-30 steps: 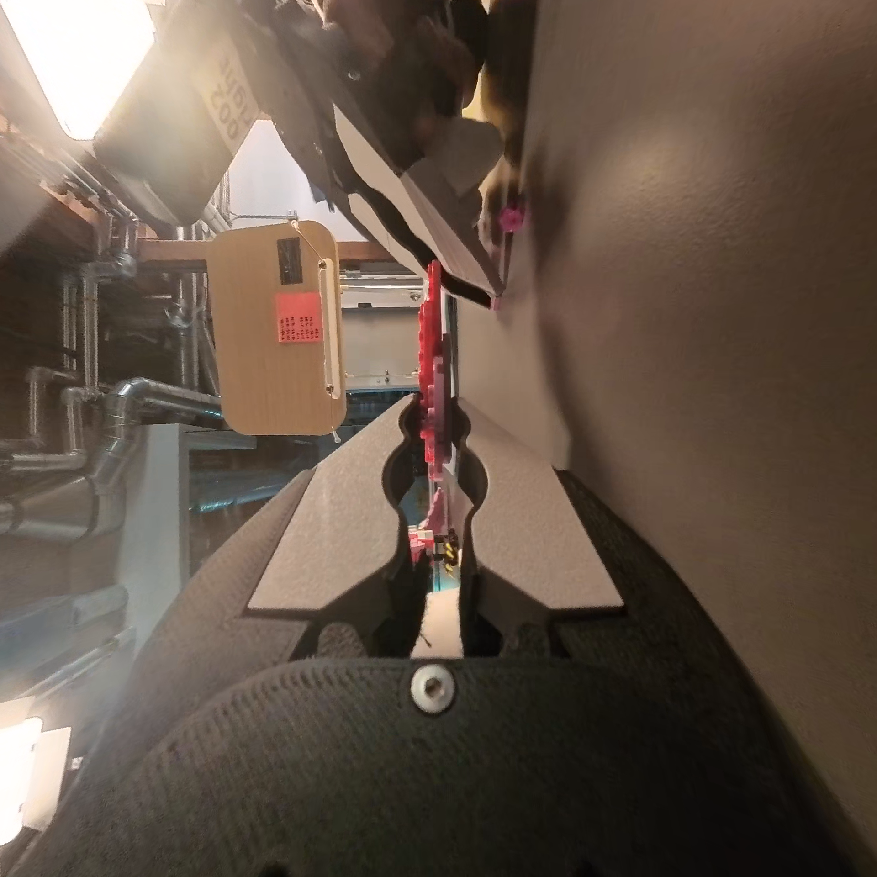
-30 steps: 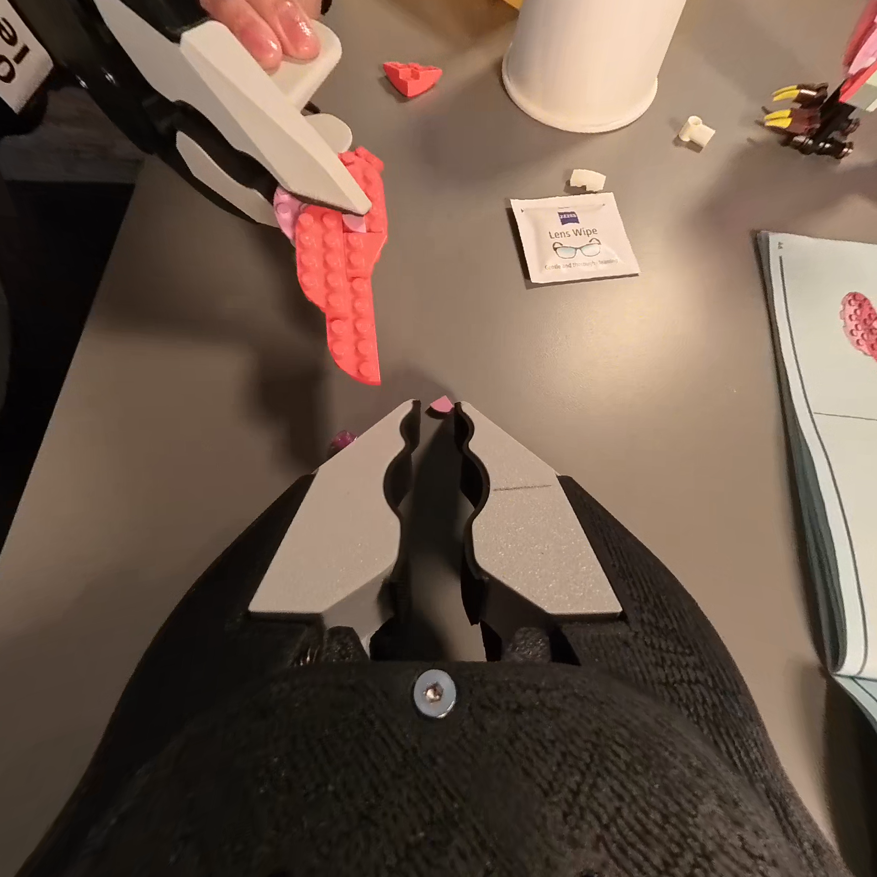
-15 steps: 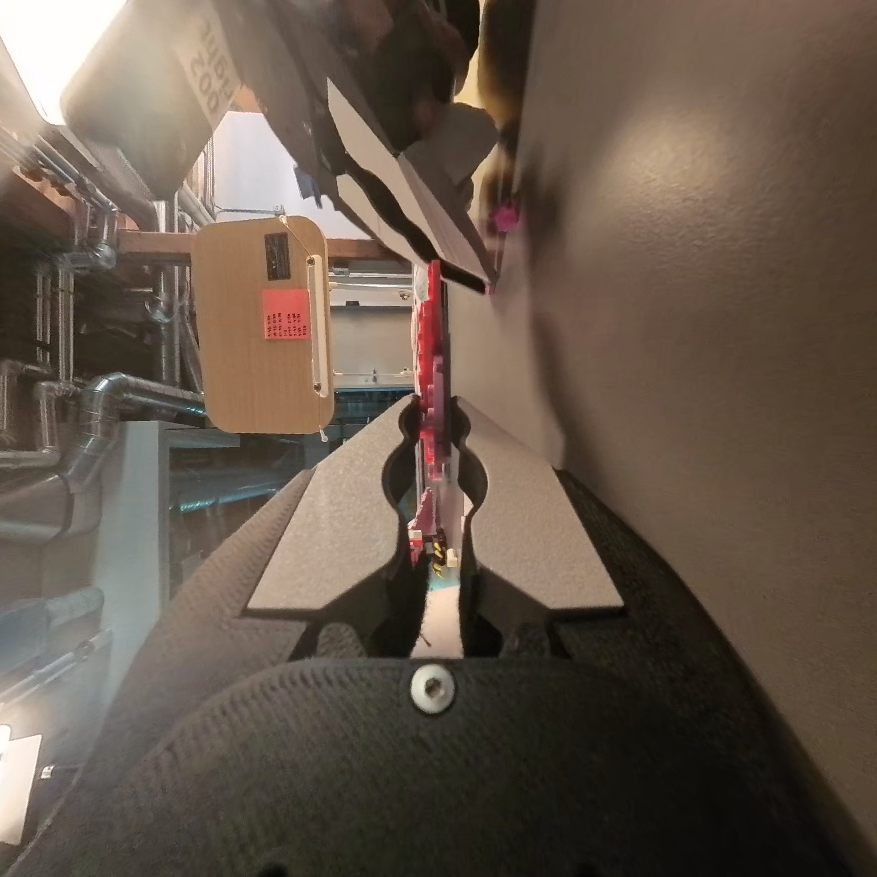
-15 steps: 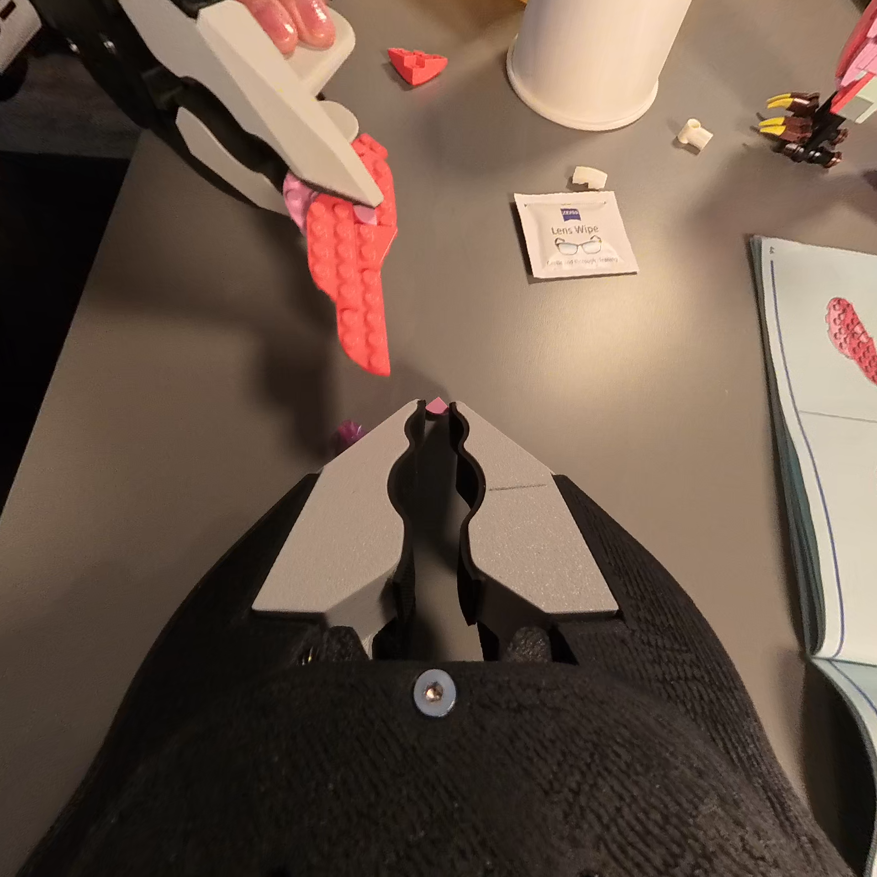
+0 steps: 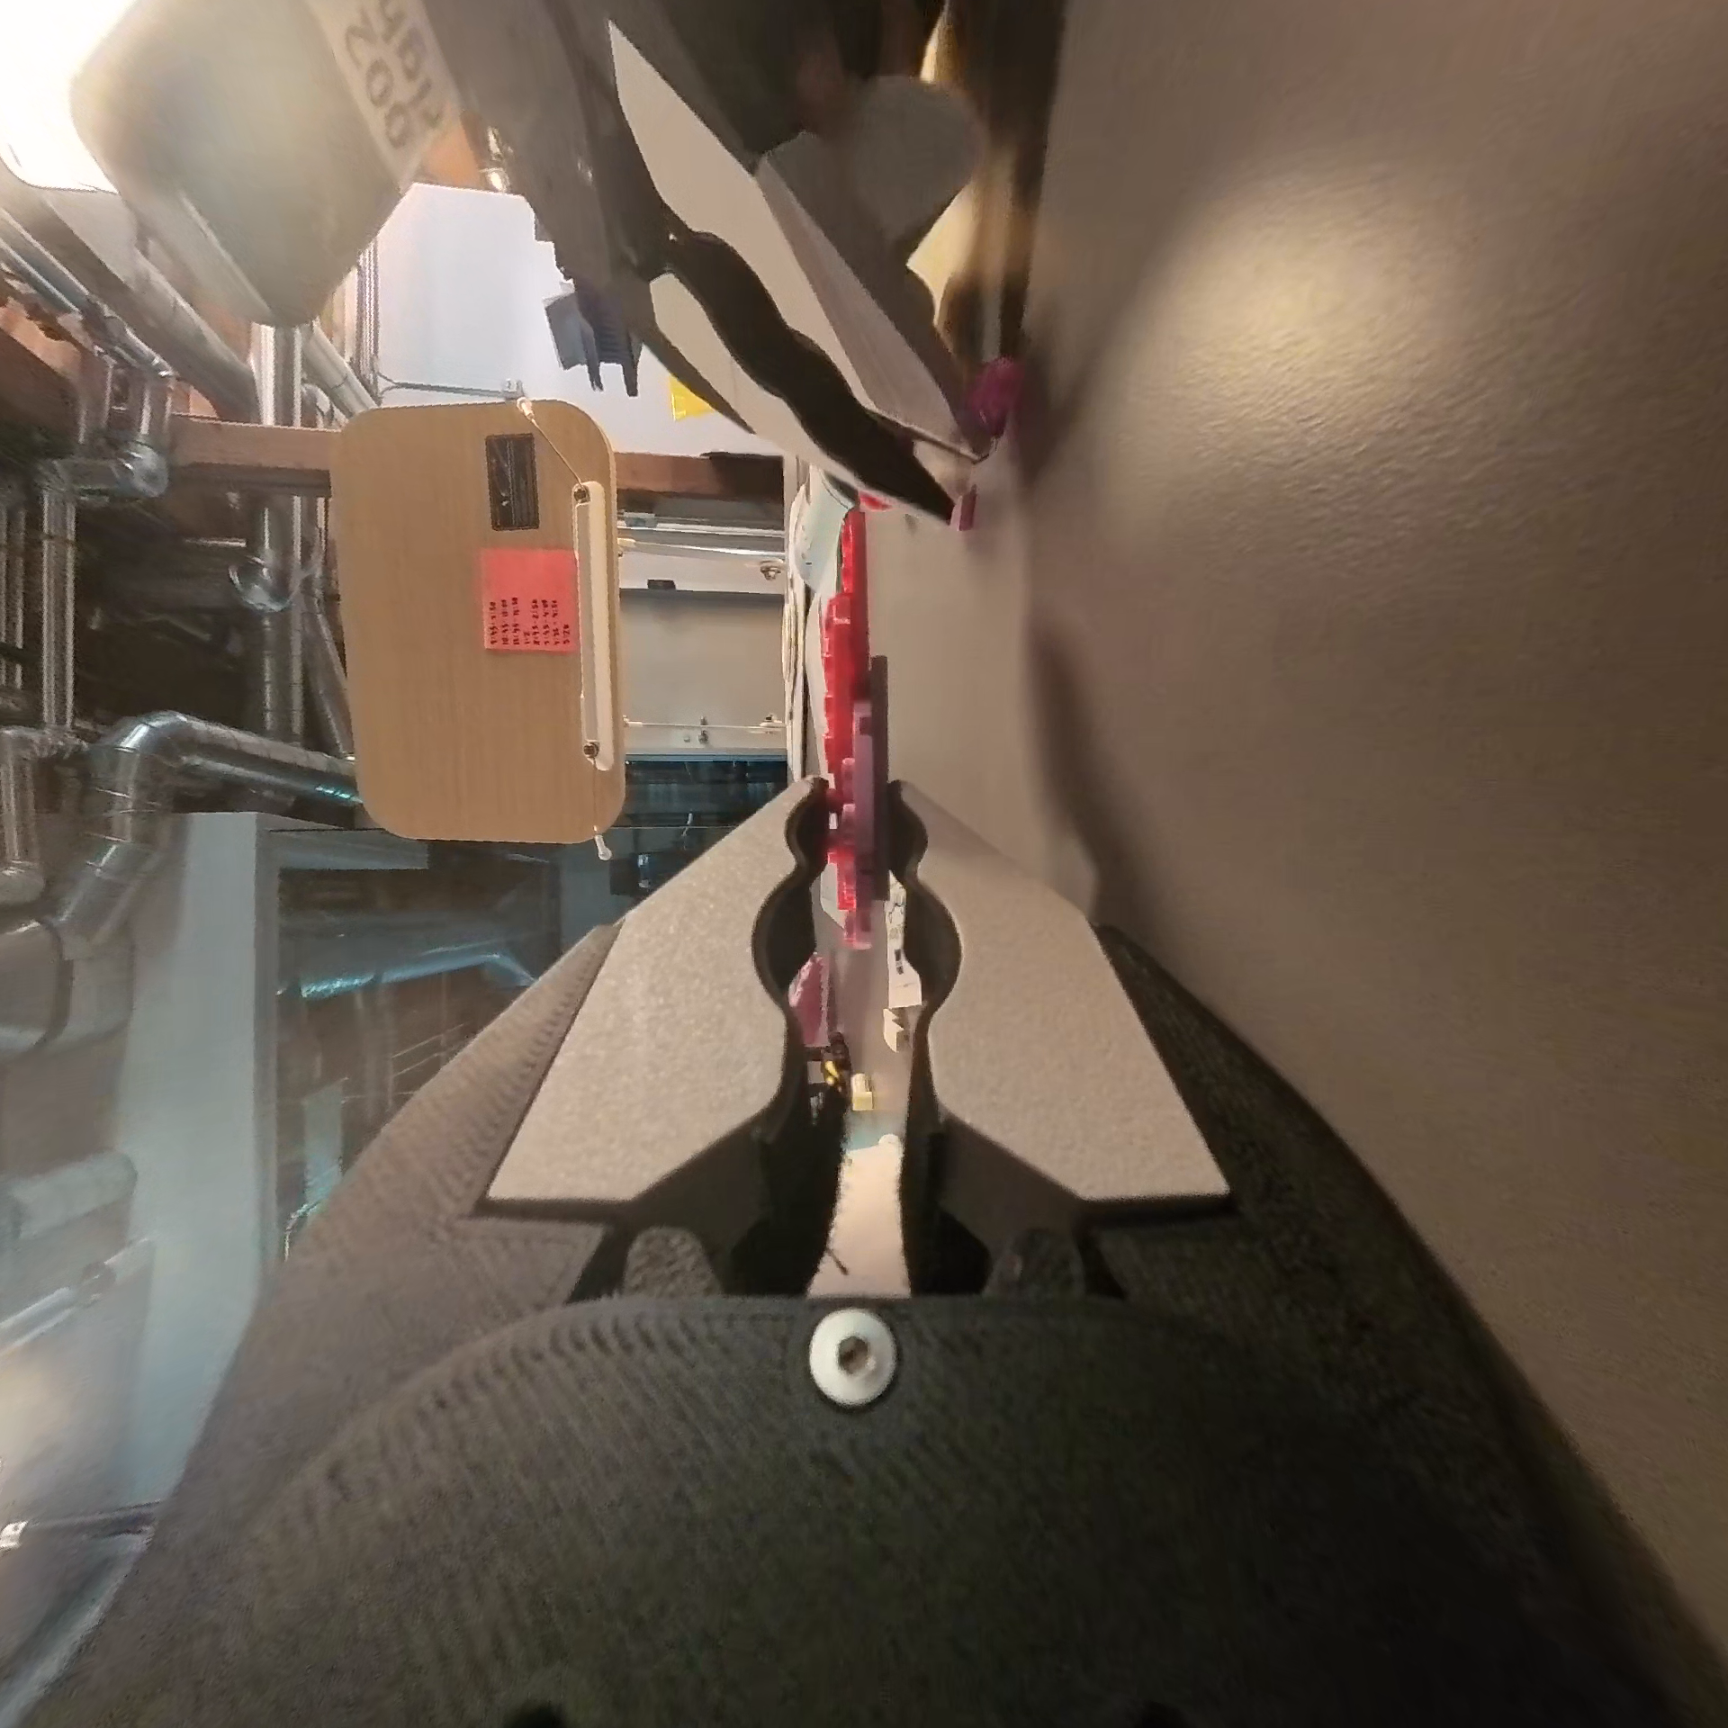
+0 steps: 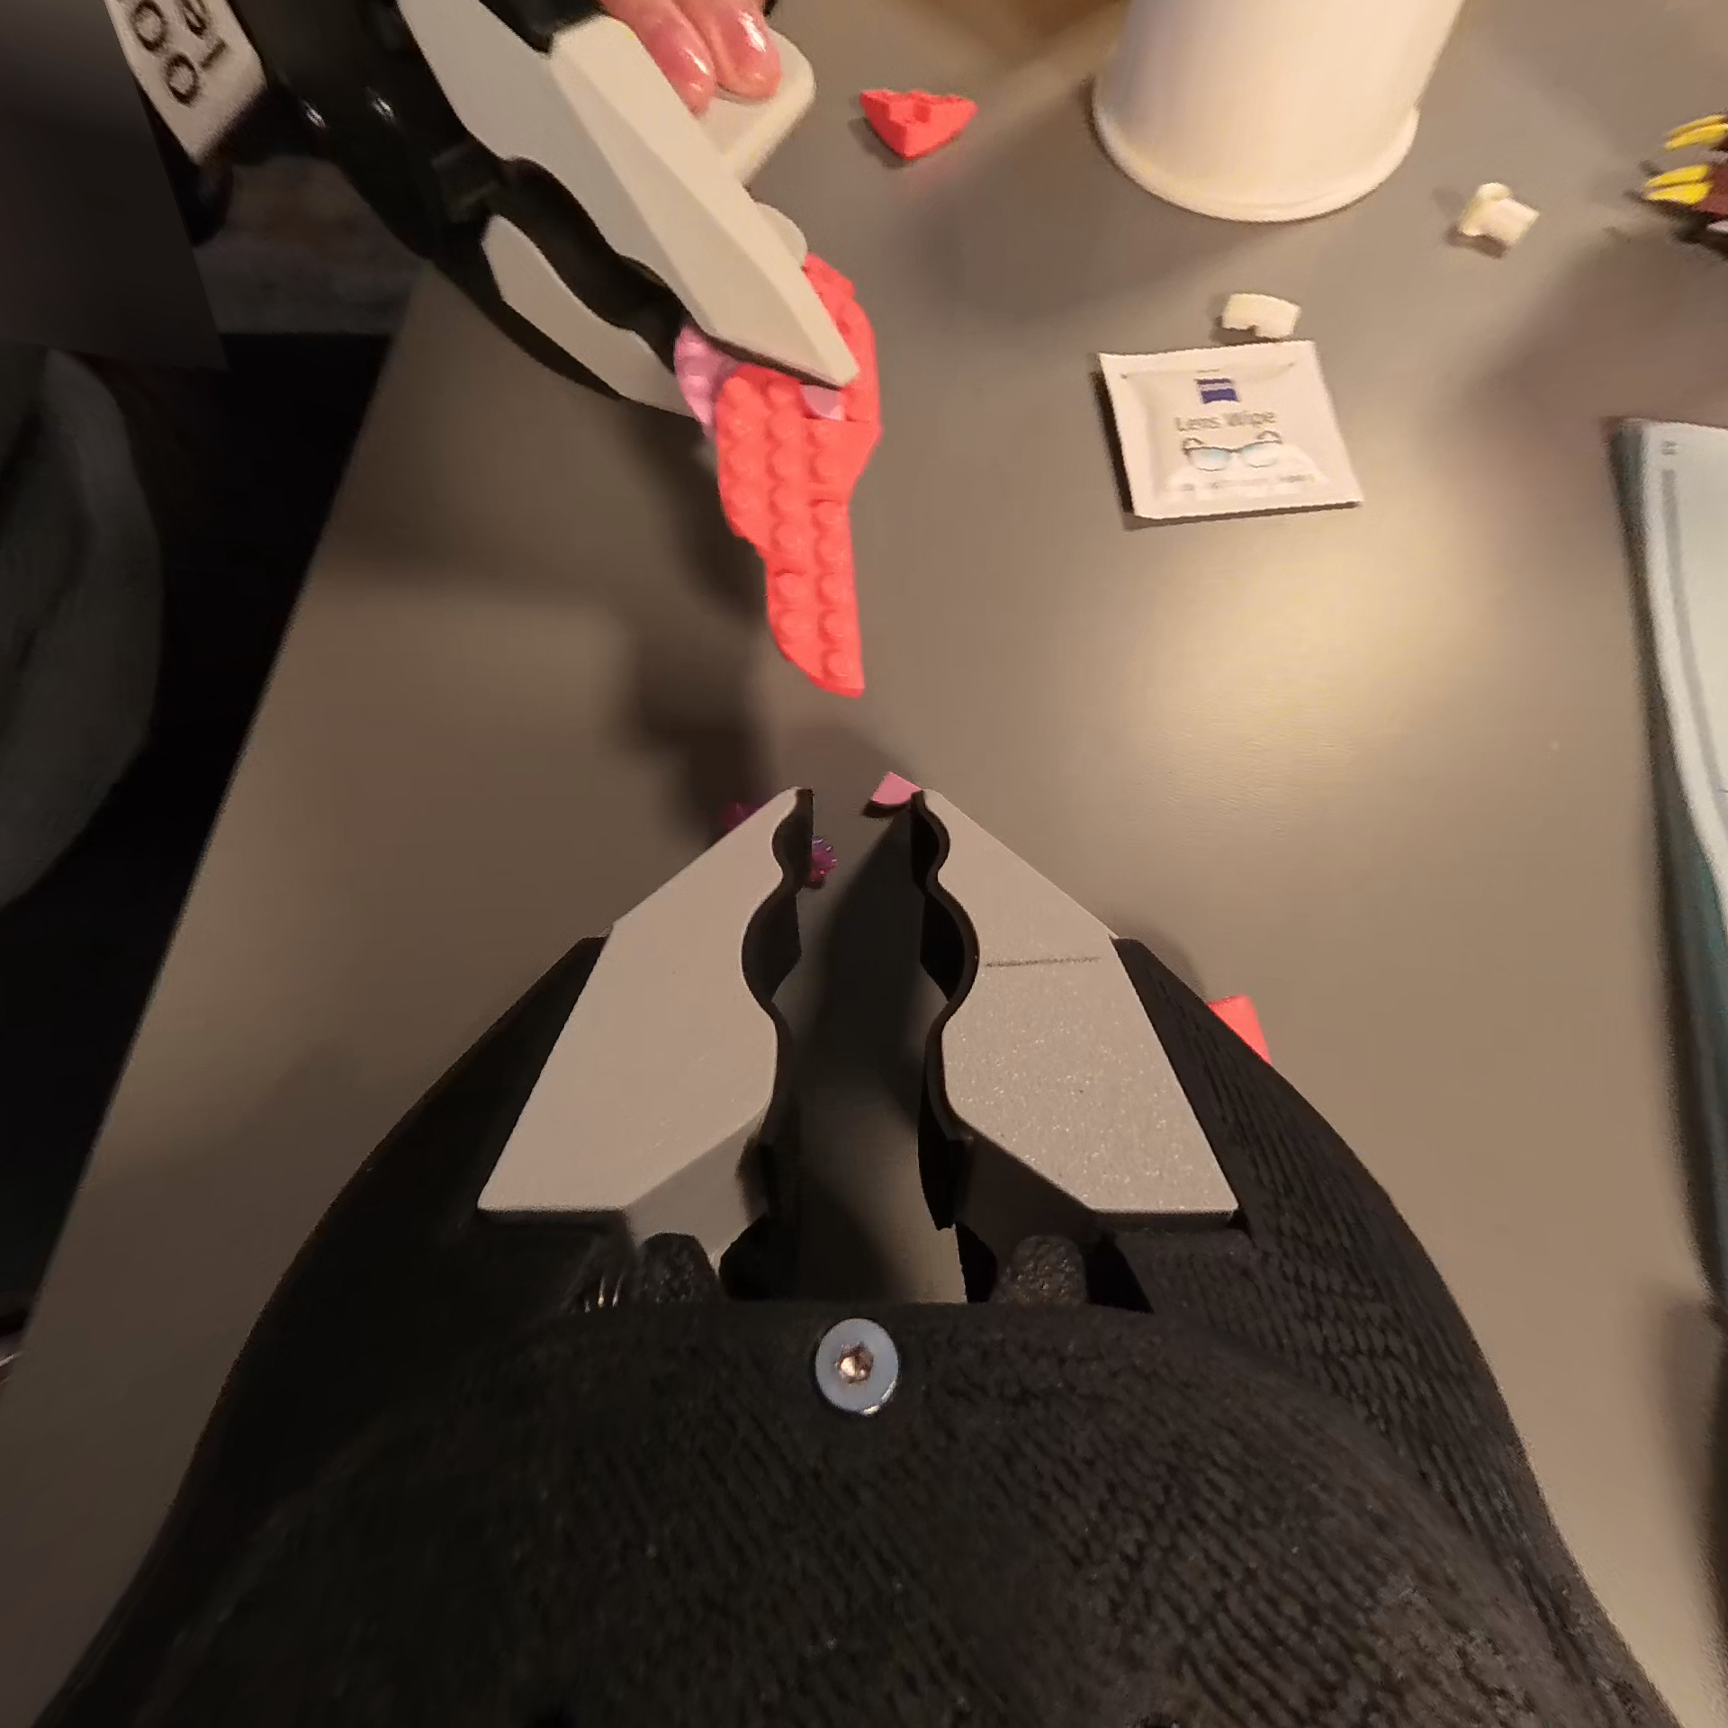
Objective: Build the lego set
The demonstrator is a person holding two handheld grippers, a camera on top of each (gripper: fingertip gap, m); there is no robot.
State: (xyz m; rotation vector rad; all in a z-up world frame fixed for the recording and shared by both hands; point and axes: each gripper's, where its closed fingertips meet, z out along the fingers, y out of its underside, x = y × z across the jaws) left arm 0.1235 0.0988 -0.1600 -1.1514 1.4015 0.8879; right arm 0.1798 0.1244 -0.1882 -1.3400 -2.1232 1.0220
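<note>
My left gripper (image 5: 860,795) is shut on a flat coral and pink brick assembly (image 5: 853,692) and holds it edge-on above the grey table (image 5: 1356,748). The right wrist view shows that gripper (image 6: 753,383) holding the wing-shaped assembly (image 6: 804,524) clear of the table. My right gripper (image 6: 856,802) is open with its tips low on the table. A small pink piece (image 6: 888,790) lies just off its right fingertip (image 6: 921,813), not pressed. A small magenta piece (image 6: 819,856) lies by the left finger. The left wrist view shows the right gripper (image 5: 958,472) by the pink piece (image 5: 968,510).
A white cup (image 6: 1253,103), a wipe sachet (image 6: 1225,430), a coral wedge brick (image 6: 916,117) and small white pieces (image 6: 1496,201) lie farther off. A booklet (image 6: 1683,701) lies on the right. The table's edge (image 6: 309,598) runs along the left. The grippers' ends are close to 8 centimetres from one another.
My right jaws narrowed near the small pink piece, then opened wider; the piece still lies on the table. My left gripper kept its hold on the coral assembly and barely moved.
</note>
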